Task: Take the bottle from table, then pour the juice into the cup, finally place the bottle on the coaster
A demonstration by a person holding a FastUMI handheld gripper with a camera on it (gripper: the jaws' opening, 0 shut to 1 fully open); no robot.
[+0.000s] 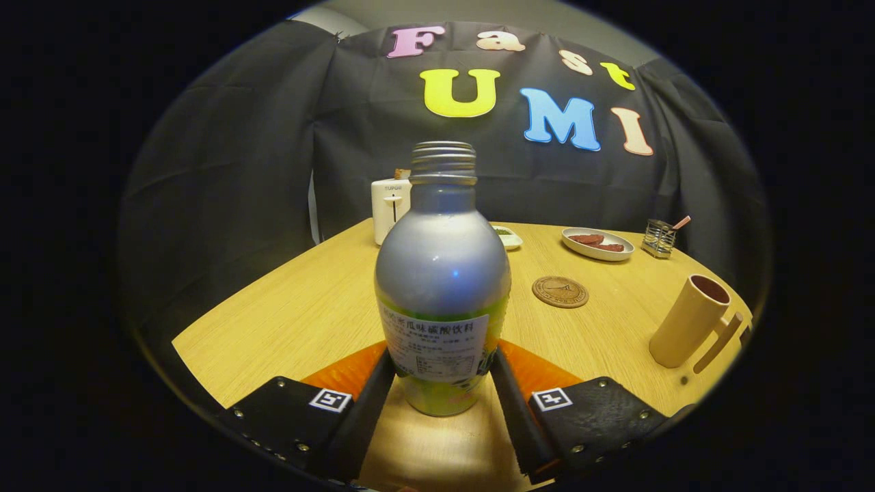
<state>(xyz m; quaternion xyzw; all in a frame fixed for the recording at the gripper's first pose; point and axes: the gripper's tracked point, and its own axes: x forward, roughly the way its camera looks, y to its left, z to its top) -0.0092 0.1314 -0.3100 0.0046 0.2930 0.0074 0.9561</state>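
A silver bottle (443, 273) with an open threaded neck, a green base and a white label stands upright between my fingers. My gripper (443, 357) is shut on its lower body, one finger pressing each side. I cannot tell whether its base rests on the wooden table (287, 321) or hangs just above it. A round brown coaster (560, 292) lies on the table beyond the fingers, to the right of the bottle. Further right, near the table's edge, stands a tan cup (687, 321) with a handle; its inside looks dark.
At the back of the table a white toaster (391, 208) stands behind the bottle. A small dish (509, 237), an oval plate (597, 244) with reddish-brown food and a wire holder (660, 238) sit along the far right side.
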